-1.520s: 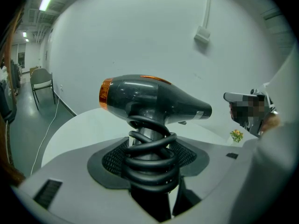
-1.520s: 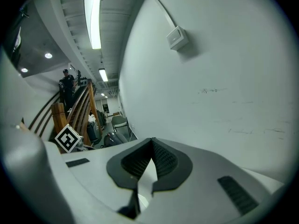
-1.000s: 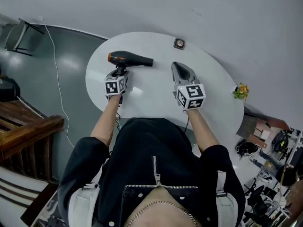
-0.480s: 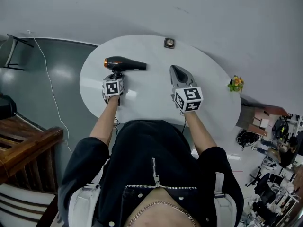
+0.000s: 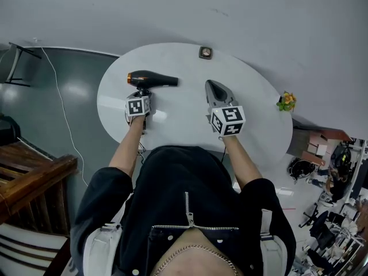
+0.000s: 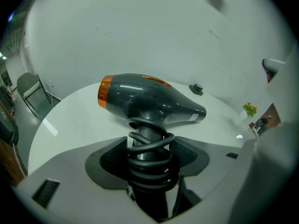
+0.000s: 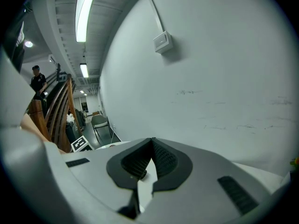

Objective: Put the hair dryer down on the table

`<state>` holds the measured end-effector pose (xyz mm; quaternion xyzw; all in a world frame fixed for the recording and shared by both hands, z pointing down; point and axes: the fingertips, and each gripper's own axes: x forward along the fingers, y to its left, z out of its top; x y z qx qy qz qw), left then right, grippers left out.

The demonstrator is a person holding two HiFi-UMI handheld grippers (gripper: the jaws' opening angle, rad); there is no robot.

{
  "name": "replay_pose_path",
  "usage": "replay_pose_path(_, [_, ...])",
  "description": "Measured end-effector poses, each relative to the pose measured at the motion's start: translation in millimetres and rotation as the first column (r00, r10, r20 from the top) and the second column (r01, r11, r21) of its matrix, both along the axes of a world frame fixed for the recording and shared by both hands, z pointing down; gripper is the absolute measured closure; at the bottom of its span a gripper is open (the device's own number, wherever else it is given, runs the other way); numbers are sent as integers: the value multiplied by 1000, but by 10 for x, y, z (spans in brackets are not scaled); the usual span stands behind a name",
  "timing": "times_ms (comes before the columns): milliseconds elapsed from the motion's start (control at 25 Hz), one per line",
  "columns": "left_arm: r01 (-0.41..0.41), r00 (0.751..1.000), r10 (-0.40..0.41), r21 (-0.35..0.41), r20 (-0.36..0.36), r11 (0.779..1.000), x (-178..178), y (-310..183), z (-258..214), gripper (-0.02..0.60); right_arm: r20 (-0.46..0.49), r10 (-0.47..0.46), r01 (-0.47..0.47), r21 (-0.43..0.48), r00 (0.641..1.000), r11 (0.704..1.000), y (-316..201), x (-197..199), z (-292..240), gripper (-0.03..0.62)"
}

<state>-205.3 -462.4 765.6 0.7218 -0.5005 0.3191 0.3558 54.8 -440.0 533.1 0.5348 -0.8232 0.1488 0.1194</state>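
Note:
A dark grey hair dryer (image 5: 152,79) with an orange rear cap is held over the left part of the white oval table (image 5: 259,114), nozzle pointing right. My left gripper (image 5: 142,93) is shut on its handle, around which the black cord (image 6: 148,158) is coiled. The left gripper view shows the dryer body (image 6: 149,99) upright just beyond the jaws. My right gripper (image 5: 214,88) hovers over the table's middle, shut with nothing between its jaws (image 7: 150,160).
A small square dark object (image 5: 205,52) lies at the table's far edge. A small yellow-flowered plant (image 5: 286,102) stands at the right rim. A white cable (image 5: 57,91) runs over the grey floor at left, near a wooden railing (image 5: 34,171).
The view shifted between one second ago and half a second ago; both grippers and the hair dryer kept their places relative to the table. Since then almost nothing has moved.

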Motion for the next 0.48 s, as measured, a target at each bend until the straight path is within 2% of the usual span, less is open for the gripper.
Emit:
replay_pose_path(120, [-9,1000,9,-5,-16,1000,-8,62,-2,305,1,-7,7,5,1000,1000,9,-31,-11,588])
replay_pose_path(240, [-10,1000,11,22,-12,1000,-38,96,-92,305,-2,-15,15,11,1000,1000,7,-55,-22,589])
replay_pose_path(400, [11,1000,-11,100,-2,995,-128,128,-306,307,0,-26,26,14,1000,1000,10,-91,-31,589])
replay_pose_path(480, [19,1000,-19,155,3,988,-160,125,-469,346,4,-31,31,15,1000,999,4,-113,-32,589])
